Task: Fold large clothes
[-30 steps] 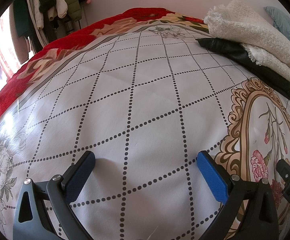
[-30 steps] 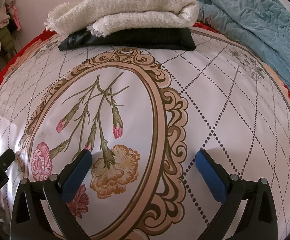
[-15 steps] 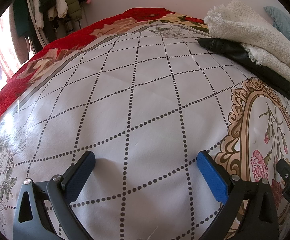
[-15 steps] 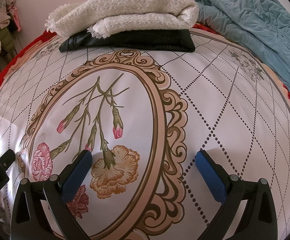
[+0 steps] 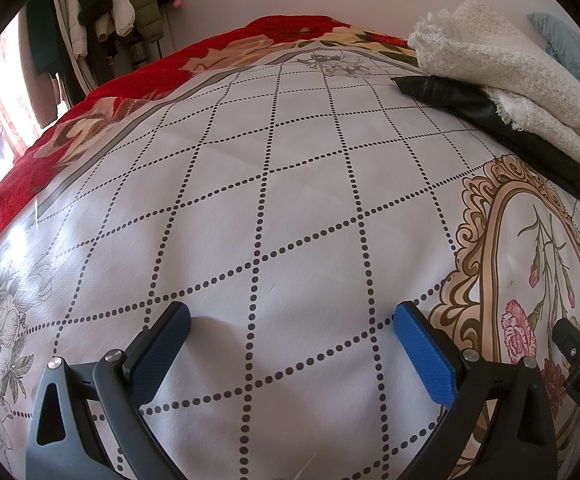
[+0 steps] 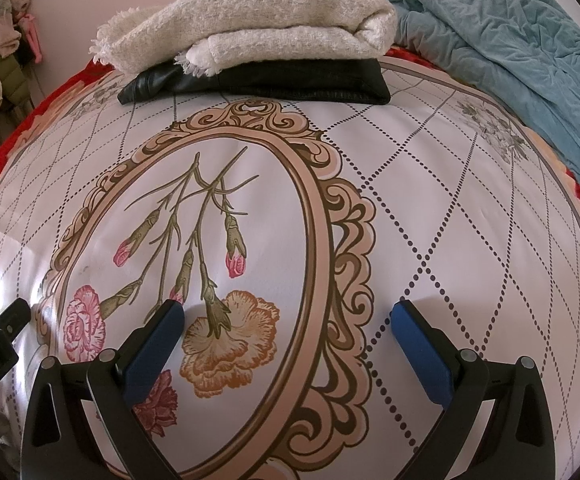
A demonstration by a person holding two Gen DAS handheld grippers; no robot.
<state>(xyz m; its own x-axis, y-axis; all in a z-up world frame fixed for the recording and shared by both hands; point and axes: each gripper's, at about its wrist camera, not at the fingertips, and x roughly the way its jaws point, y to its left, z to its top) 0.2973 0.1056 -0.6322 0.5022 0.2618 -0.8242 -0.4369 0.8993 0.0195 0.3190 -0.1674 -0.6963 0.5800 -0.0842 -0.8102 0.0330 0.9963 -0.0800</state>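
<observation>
Hovered over the bed sheet (image 5: 274, 208) with left tongs (image 5: 290, 322) and right tongs (image 6: 288, 316) both spread apart, empty; folded cream knit (image 6: 258, 16) atop black garment (image 6: 290, 80) beyond.

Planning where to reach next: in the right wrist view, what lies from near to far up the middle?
Right claw → orange printed flower → black leather garment → folded cream knit.
</observation>
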